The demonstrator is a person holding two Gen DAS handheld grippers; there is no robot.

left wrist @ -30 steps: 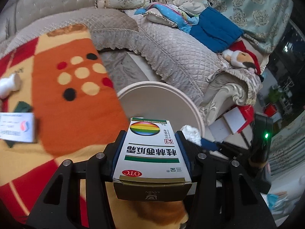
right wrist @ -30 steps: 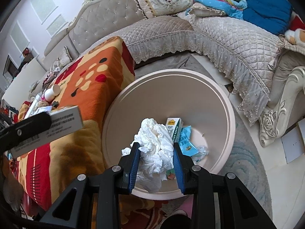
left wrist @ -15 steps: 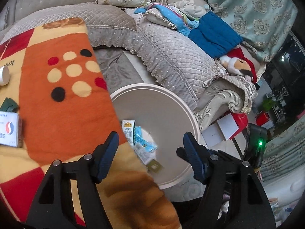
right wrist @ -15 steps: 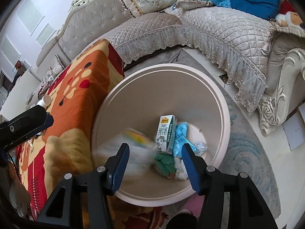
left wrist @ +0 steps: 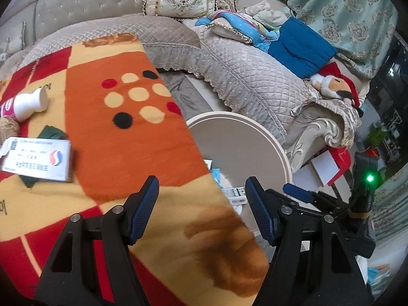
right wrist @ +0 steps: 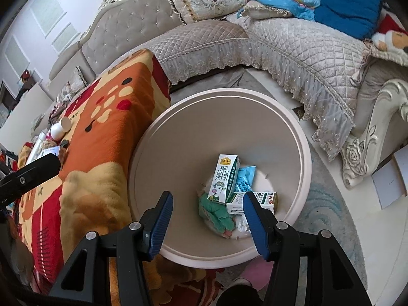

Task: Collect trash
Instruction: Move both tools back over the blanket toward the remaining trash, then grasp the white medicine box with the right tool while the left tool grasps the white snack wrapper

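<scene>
Both tongs, left point(left wrist: 201, 199) and right point(right wrist: 207, 213), stand apart and empty. Beside the blanket-covered tabletop point(left wrist: 114, 132), the round bin point(right wrist: 303, 153) holds a milk carton point(right wrist: 223, 178) and medicine box point(right wrist: 265, 199). Near the tabletop's left edge lie a white box point(left wrist: 35, 159) and bottle point(left wrist: 28, 103).

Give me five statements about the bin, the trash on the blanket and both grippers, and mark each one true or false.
1. The milk carton lies inside the round bin. True.
2. The right gripper grips a tissue wad. False: its jaws are open, holding nothing.
3. A white bottle lies on the blanket. True.
4. The left gripper holds a medicine box. False: it is open with nothing in it.
5. The white box on the blanket sits in the bin. False: it lies on the blanket, outside the bin.
</scene>
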